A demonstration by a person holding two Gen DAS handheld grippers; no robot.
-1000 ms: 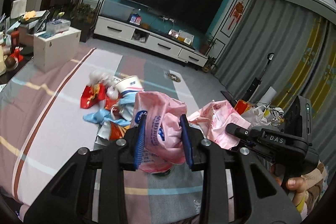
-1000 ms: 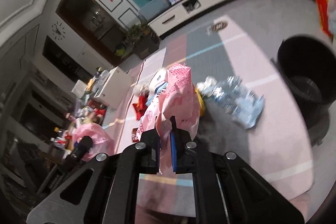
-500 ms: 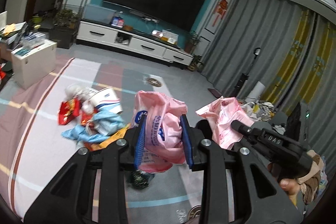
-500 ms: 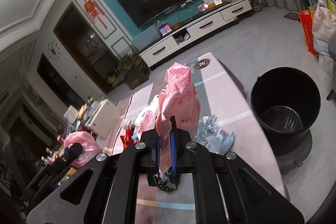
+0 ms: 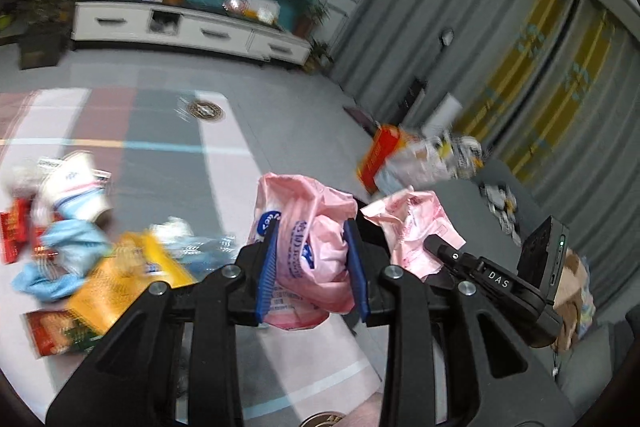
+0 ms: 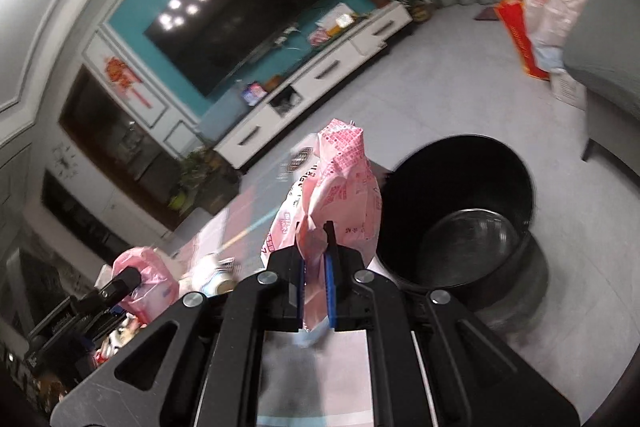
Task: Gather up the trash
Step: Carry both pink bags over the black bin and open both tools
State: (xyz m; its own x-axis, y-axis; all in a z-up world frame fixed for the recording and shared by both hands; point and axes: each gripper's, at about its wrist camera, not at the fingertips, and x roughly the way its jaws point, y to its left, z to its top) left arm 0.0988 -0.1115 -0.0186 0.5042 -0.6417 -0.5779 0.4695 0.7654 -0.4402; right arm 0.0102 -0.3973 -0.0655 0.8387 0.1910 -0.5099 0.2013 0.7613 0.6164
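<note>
1. Left hand-held gripper [image 5: 313, 269] pinches a crumpled pink plastic bag [image 5: 308, 247] between its blue pads, jaws set narrow around the bunched plastic.
2. Right hand-held gripper [image 6: 316, 281] is clamped tight on a second pink bag [image 6: 340, 187], which stands up above the jaws; in the left wrist view this bag [image 5: 412, 223] shows just right of the first one.
3. A striped rug [image 5: 160, 131] in pink, grey and white bands covers the pale floor [image 6: 460, 99] of a living room, with a large dark television [image 6: 248, 3] on a teal wall above a white cabinet [image 5: 180, 31]. Grey and yellow curtains [image 5: 520, 39] hang at the right.
4. Loose trash lies on the rug: a paper cup [image 5: 76, 187], a blue wrapper [image 5: 60, 259], a yellow packet [image 5: 120, 279] and red packets [image 5: 14, 231].
5. A black bin [image 6: 460, 211] stands open on the floor, just right of the right-hand bag.
6. More bags and a red box [image 5: 380, 155] sit piled near the curtains, well apart from the rug litter.
</note>
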